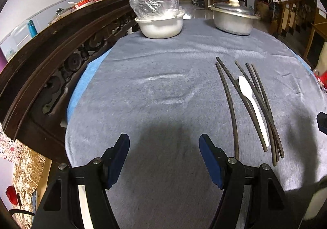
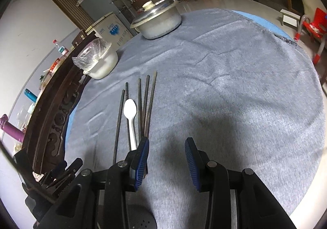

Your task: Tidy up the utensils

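While your left gripper (image 1: 164,143) hovers with its jaws wide apart and holding nothing above the grey cloth (image 1: 163,85), the chopsticks (image 1: 245,102) and the white spoon (image 1: 252,104) lie together on that cloth just to its right, handles toward you. Your right gripper (image 2: 166,147) is also parted wide and holds nothing, and its left finger (image 2: 142,159) sits over the near ends of the chopsticks, with the spoon (image 2: 130,120) just left of it. At the table's far side stand a white bowl (image 1: 161,24) covered with clear plastic and a lidded metal pot (image 1: 234,18).
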A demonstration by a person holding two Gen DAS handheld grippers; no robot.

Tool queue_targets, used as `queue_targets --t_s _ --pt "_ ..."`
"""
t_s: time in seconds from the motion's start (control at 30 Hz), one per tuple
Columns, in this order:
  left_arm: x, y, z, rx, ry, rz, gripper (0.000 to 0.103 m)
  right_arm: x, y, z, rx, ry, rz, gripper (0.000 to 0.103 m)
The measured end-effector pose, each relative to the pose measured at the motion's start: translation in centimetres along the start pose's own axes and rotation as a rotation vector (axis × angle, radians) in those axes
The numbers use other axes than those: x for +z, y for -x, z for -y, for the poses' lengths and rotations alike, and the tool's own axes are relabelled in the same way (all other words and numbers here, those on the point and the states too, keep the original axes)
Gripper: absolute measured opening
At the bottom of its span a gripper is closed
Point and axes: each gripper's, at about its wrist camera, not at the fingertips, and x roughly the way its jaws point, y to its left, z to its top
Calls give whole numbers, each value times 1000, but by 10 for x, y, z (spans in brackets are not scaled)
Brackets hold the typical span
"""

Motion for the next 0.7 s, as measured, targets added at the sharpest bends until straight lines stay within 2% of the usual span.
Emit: queue_targets --t_s 0.7 --pt "27 -38 23 -44 -36 -39 71 37 -44 -1 -8 9 -34 39"
